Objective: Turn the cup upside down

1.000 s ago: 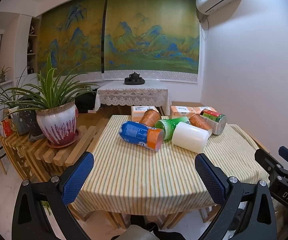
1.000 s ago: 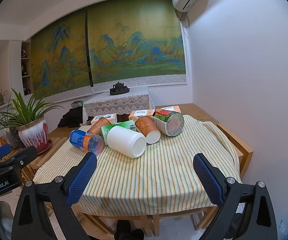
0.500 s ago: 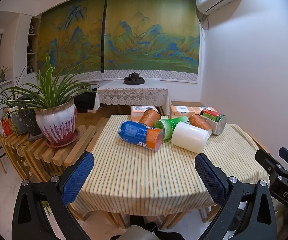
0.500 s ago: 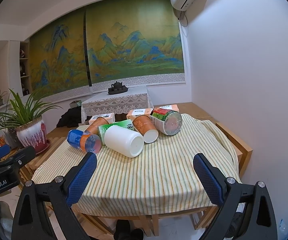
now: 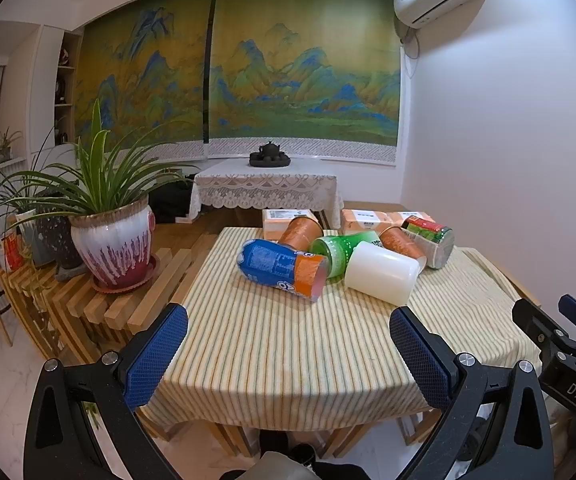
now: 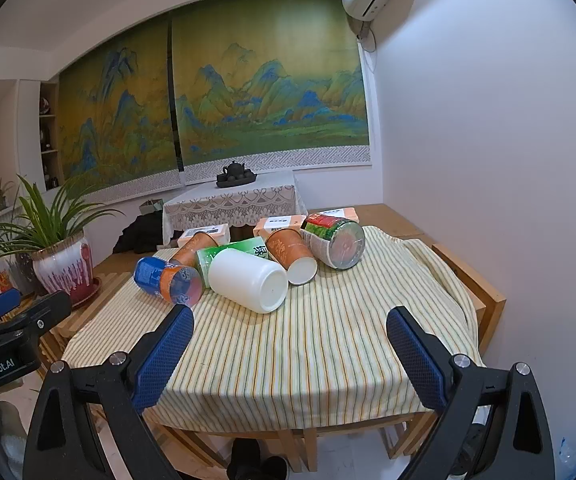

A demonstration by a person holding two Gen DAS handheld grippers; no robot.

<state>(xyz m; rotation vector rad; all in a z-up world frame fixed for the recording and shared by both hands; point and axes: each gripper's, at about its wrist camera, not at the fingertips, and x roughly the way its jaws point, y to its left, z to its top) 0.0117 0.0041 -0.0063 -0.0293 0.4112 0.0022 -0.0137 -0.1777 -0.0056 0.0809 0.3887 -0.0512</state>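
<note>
Just starting: both tongs, left gripper (image 5: pixel 288 344) & right gripper (image 6: pixel 289 342), wide open, holding nothing. Cups lie sideways. Next: reach white cup (image 6: pixel 248 280), grab it.

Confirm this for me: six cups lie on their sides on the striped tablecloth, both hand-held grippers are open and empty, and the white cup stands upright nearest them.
One thing is wrong: the white cup does not stand upright. It lies on its side like the others on the striped tablecloth, as the right wrist view shows. The left hand-held gripper and the right hand-held gripper are open and empty.
</note>
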